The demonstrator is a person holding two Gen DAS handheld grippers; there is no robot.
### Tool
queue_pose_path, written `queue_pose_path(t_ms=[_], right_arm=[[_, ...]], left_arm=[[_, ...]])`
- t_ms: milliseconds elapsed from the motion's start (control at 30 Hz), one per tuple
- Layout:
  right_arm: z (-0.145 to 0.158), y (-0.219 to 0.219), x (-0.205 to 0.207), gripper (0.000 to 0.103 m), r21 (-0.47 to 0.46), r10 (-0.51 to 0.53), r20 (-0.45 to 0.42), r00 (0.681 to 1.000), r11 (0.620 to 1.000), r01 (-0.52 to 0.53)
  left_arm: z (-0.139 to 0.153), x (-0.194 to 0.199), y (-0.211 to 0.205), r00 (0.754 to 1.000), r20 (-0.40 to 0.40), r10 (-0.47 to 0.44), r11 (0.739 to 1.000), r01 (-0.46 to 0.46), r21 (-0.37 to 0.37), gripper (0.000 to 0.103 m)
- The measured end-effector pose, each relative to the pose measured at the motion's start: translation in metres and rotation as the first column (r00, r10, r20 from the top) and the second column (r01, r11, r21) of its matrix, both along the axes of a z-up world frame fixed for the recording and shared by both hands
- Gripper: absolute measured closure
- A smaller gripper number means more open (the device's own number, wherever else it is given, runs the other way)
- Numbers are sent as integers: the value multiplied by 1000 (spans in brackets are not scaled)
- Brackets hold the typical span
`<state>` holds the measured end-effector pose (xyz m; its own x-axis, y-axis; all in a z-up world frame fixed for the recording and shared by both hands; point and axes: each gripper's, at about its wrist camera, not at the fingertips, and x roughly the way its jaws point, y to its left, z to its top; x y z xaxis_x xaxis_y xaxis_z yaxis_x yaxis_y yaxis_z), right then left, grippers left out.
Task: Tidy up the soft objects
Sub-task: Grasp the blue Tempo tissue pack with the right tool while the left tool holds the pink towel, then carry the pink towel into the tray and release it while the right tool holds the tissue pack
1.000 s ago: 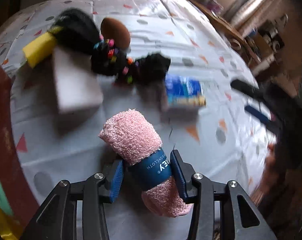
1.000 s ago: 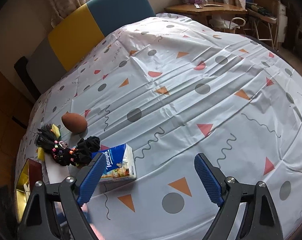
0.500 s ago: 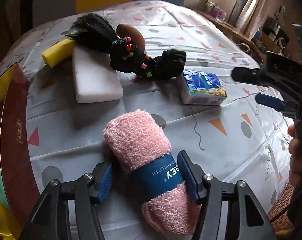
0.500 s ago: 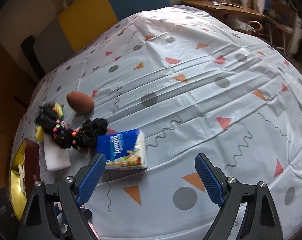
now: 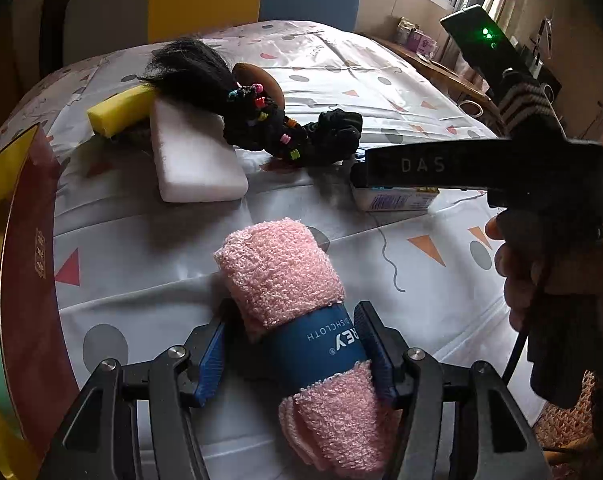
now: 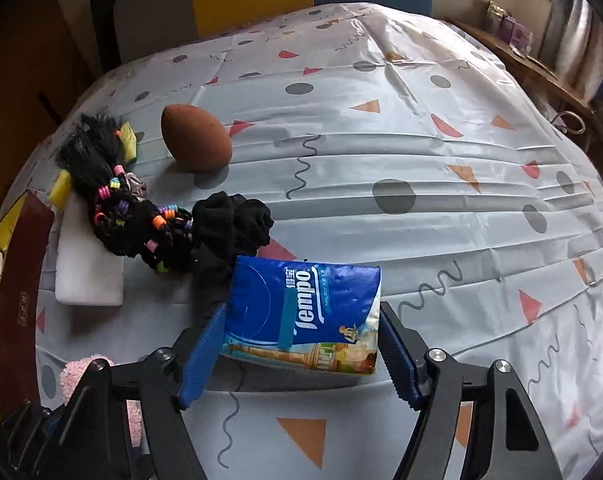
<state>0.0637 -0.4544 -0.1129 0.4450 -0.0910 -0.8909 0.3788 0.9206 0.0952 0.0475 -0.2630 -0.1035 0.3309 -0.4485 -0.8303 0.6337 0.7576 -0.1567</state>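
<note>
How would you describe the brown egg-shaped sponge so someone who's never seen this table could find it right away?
Start at the tablecloth patterned with dots and triangles, and find the cluster of soft things on its left side. The brown egg-shaped sponge lies at the cluster's far edge, just beyond the beaded black hair bundle. It alone is smooth, rounded and plain brown.

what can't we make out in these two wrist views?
- Tissue pack, left wrist view: mostly hidden behind the right gripper's finger.
- Pink towel roll, right wrist view: only a tip shows past the gripper frame.
- Yellow sponge, left wrist view: far end under the black hairpiece.
- Red box, left wrist view: cut off by the edge, contents unreadable.
</note>
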Motion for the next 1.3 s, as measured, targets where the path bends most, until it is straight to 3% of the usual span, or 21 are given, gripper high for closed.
queue_pose_path(t_ms=[100, 200, 433, 567, 833, 1000, 1100, 1300], right_arm=[[-4, -8, -3, 30, 61, -14, 10, 1000, 998, 13], [-4, -8, -3, 29, 64, -5, 17, 1000, 998, 4], [-9, -3, -3, 28, 46, 14, 15, 1000, 999, -15], [-12, 10, 1, 28, -41, 58, -21, 998, 997, -59], [-11, 11, 1, 28, -53, 60, -29, 998, 997, -61], [-12, 13, 1, 29, -74, 63, -28, 998, 995, -65], [-12, 14, 1, 29, -85, 67, -28, 997, 994, -69], [-12, 20, -2, 29, -97, 74, -28, 997, 992, -76]], left_arm=[[3, -4, 4, 1000, 18, 0, 1000, 0, 15, 59], [5, -7, 1, 999, 25, -24, 999, 23, 26, 62], [19, -20, 3, 999, 36, -39, 999, 39, 8, 64], [41, -35, 15, 997, 62, -46, 999, 48, -22, 64], [88, -44, 54, 994, 105, -7, 994, 19, -112, 63], [107, -28, 105, 991, 75, 109, 981, -95, -166, 63], [114, -13, 143, 977, 57, 206, 963, -192, -189, 63], [117, 15, 225, 910, 53, 412, 898, -396, -190, 63]])
